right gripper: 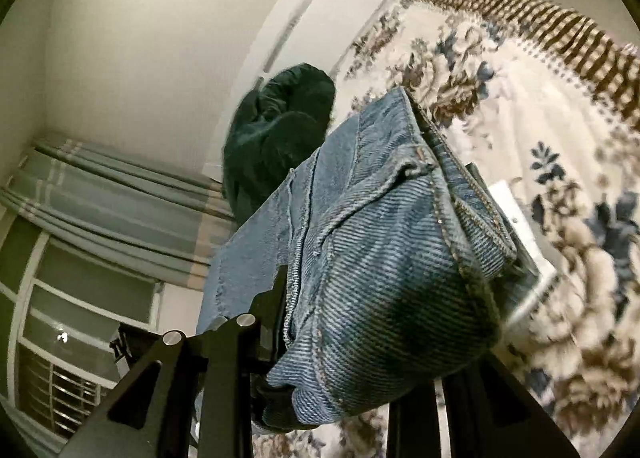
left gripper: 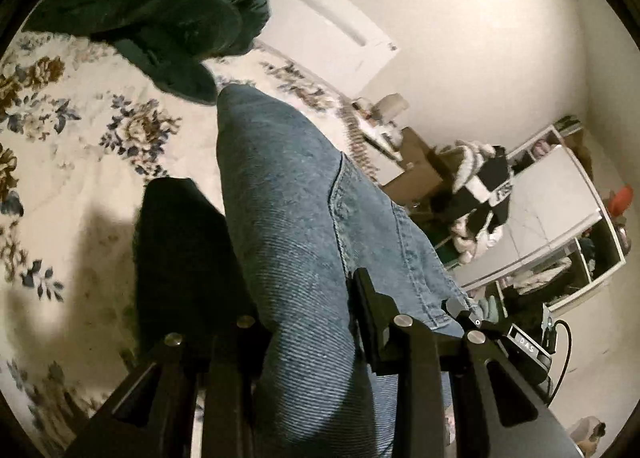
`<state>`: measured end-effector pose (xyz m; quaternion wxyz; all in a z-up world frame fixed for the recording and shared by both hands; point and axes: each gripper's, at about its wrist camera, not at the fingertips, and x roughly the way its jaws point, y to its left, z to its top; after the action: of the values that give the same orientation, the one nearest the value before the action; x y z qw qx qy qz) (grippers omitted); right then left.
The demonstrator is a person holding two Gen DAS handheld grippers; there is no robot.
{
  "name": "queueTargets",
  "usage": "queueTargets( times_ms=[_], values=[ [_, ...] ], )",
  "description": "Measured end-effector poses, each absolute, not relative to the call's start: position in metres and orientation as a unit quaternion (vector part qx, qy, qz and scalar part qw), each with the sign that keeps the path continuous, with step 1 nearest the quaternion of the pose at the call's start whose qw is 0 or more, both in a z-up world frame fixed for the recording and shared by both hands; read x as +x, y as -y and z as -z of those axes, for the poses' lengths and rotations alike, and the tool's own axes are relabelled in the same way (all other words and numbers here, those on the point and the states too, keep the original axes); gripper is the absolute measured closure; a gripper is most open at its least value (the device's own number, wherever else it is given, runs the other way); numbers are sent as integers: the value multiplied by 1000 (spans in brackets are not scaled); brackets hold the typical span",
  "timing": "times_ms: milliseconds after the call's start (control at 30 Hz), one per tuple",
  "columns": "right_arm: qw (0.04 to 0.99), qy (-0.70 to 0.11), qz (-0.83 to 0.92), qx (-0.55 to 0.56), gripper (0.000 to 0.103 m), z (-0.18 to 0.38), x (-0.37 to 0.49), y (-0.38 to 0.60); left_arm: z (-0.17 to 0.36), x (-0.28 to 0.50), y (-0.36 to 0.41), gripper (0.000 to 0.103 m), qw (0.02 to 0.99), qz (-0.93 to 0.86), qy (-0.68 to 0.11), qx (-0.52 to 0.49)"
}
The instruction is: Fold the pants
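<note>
The fingers (left gripper: 362, 294) of the left gripper (left gripper: 308, 322) clamp a fold of the blue jeans (left gripper: 288, 218); the right gripper (right gripper: 344, 346) also grips denim. The jeans hang above the floral bedspread (left gripper: 80, 146), near a dark green garment (left gripper: 168, 6).

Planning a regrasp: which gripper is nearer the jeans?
Neither: the left gripper and right gripper each grip the jeans.
</note>
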<state>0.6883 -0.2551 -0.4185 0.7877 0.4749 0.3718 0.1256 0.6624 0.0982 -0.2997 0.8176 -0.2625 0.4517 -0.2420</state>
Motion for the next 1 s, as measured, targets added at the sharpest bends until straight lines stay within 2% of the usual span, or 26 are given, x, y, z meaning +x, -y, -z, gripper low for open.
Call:
queueTargets(
  times_ms=[233,433,533,567,633,667,733,800,833,867,1000],
  values=[
    [777,-421,-106,456,74,499,731,231,384,703,-118,75,794,216,-513,-244],
    [752,-469,-105,452,65,517,733,240,380,695,-124,64,792,195,-530,-232],
    [759,-487,-83,424,48,509,723,250,369,683,-126,60,801,165,-537,-209],
    [762,-489,-75,419,42,506,719,256,365,680,-127,56,803,152,-540,-199],
    [770,-493,-60,399,38,497,711,264,357,671,-129,50,812,128,-539,-182],
    [777,-495,-55,386,38,490,707,265,354,667,-128,43,815,120,-540,-171],
    [790,-504,-42,345,35,475,700,264,343,653,-122,17,825,104,-538,-139],
    [814,-509,-21,280,19,454,689,256,333,640,-113,8,831,95,-537,-108],
    [823,-512,-9,244,5,444,684,250,327,632,-107,6,835,88,-535,-92],
    [830,-513,0,217,0,436,680,246,323,627,-104,6,838,83,-534,-83],
    [855,-508,50,92,0,400,652,216,301,599,-86,5,843,61,-532,-47]
  ],
)
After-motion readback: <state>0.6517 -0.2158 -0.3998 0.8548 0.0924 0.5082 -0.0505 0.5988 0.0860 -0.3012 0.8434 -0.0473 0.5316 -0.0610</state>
